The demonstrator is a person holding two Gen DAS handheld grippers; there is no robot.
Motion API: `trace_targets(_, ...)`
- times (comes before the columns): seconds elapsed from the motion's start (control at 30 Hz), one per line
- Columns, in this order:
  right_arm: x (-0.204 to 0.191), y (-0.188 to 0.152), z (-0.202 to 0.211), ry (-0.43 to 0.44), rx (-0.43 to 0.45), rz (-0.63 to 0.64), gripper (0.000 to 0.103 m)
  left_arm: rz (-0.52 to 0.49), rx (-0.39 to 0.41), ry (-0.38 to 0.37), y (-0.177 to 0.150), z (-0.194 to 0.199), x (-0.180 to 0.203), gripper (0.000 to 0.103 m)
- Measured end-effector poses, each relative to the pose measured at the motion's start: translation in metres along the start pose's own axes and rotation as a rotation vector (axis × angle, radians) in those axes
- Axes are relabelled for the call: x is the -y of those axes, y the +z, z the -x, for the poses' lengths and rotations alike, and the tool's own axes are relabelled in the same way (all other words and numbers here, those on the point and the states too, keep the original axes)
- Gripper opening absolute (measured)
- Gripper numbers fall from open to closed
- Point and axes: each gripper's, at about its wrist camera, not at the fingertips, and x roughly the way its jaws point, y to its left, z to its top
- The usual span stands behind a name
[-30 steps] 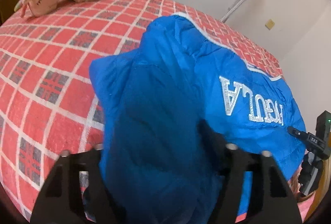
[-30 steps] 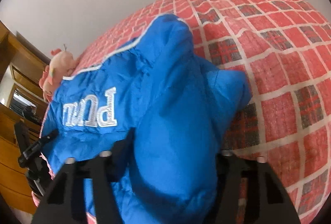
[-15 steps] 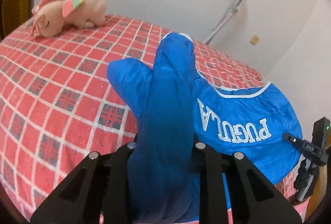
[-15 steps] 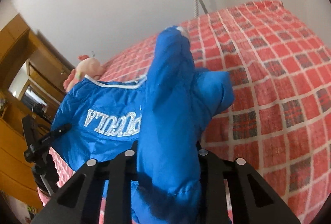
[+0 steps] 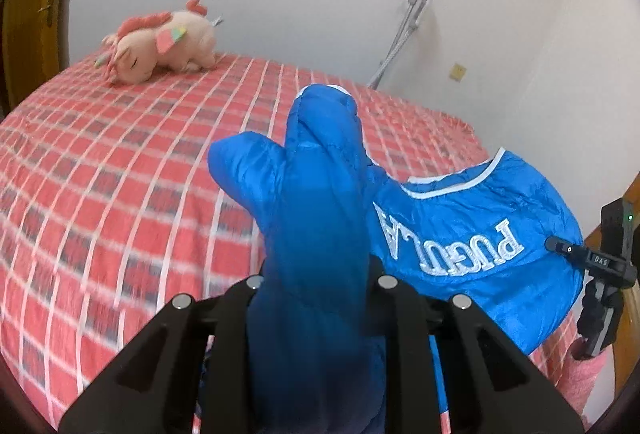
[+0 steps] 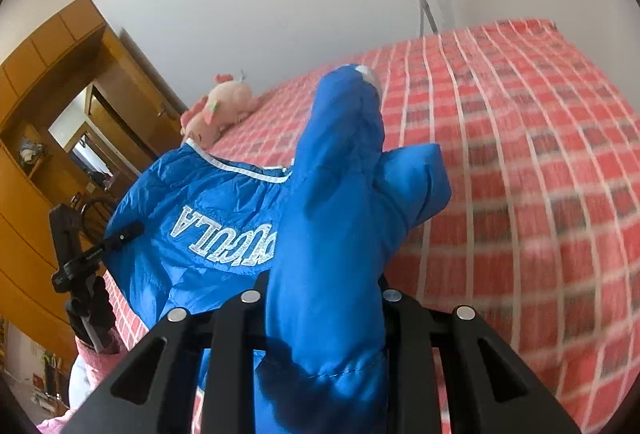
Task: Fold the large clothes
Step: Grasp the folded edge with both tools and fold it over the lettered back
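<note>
the bed (image 5: 100,193), covered in a red checked bedspread, fills most of both views, with a white wall behind it and wooden cupboards (image 6: 48,105) off to one side in the right wrist view. the blue puffer jacket (image 5: 472,234) is the next largest thing: it hangs in the air above the bedspread, stretched between the two claws, its back panel with the white "pugula" lettering (image 5: 448,246) and a white-piped edge sagging in the span between them. a padded fold of it, seemingly a sleeve or shoulder, stands up out of each grip.

the left claw (image 5: 320,286) is clenched on a thick bunch of the blue fabric, which fills the gap between its fingers. the right claw (image 6: 320,298) is likewise clamped on its own bunch of the jacket. each claw shows at the edge of the other's view, gripped by a hand in a pink sleeve (image 6: 96,350).

as for progress, no fold shows anywhere. the jacket is lifted clear, not laid flat, and looks bunched and rumpled. my reading is that the task is at its start: the garment has yet to be spread out on the bed, smoothed, have its sleeves turned in and its body doubled over.

smaller things: a pink plush toy (image 5: 160,41) lies near the far edge of the bed, well apart from the jacket, and a grey crutch (image 5: 404,33) leans against the wall.
</note>
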Motion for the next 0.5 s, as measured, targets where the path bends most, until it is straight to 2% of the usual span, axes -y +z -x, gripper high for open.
trace_targets(0.1, 0.003, -0.020, -0.008, -0.026, -0.032, -0.008, 0.024, 0.001, -0.041, 0.025, -0.020, -0.006, -0.008, 0.021)
trace_targets(0.23, 0.016, -0.039, -0.021, -0.081, -0.051, -0.033, 0.029, -0.001, -0.073, 0.080, -0.047, -0.020, -0.022, 0.028)
trace_targets(0.37, 0.035, -0.055, -0.037, -0.102, -0.071, -0.074, 0.037, 0.016, -0.091, 0.070, -0.065, -0.033, -0.037, 0.041)
trace_targets(0.5, 0.041, -0.064, -0.047, -0.107, -0.049, -0.075, 0.042, 0.027, -0.078, 0.051, -0.072, -0.040, -0.043, 0.045)
